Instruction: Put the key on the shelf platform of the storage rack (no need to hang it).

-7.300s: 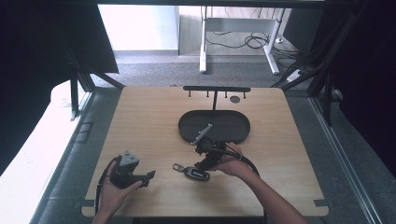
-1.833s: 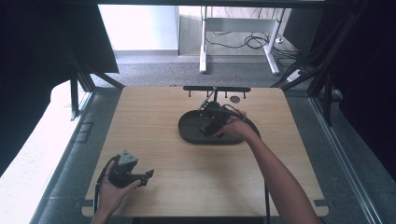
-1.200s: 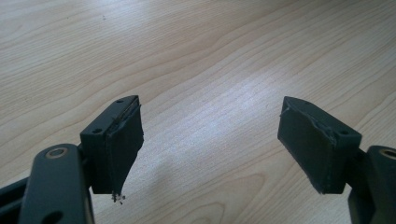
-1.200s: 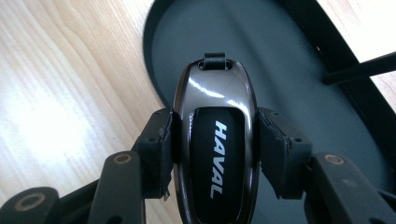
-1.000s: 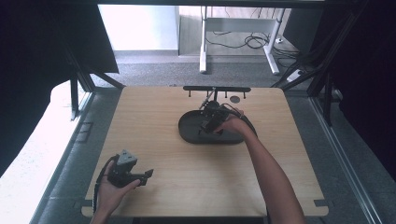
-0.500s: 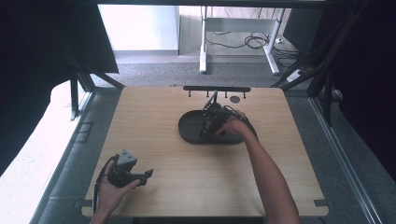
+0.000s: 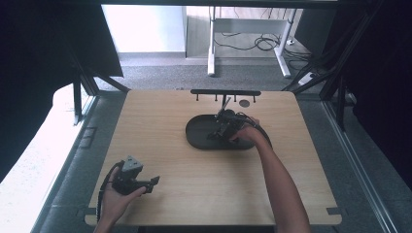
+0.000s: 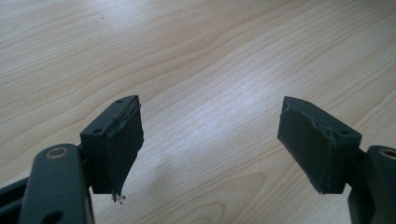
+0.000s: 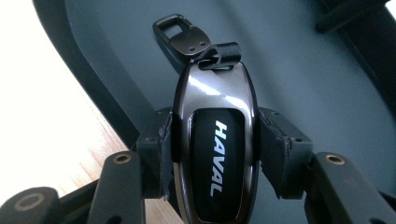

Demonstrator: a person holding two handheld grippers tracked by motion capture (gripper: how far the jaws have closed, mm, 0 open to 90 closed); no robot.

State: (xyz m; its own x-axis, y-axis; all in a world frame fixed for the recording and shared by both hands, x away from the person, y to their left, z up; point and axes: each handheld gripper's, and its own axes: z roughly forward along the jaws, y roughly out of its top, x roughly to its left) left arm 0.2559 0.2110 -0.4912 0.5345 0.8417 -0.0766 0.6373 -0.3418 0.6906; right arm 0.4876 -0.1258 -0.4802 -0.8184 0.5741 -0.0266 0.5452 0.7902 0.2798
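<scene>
Right gripper: fingers closed on the two long sides of a car key fob, glossy dark shell, lettered HAVAL, with a metal clip on a short strap at its far end. The fob is held above the floor of a dark oval tray; whether it touches the tray cannot be told. In the high view the right gripper sits over the tray, towards the tabletop's far side.

Left gripper: fingers wide apart, holding nothing, over bare wood near the front left corner of the tabletop.

Step in hand, as judged: placing the fob in the tray. The next move would call for lowering it until it rests flat, then parting the fingers and lifting clear without dragging the clip.

Also present: a black rack with small pegs at the far edge.
</scene>
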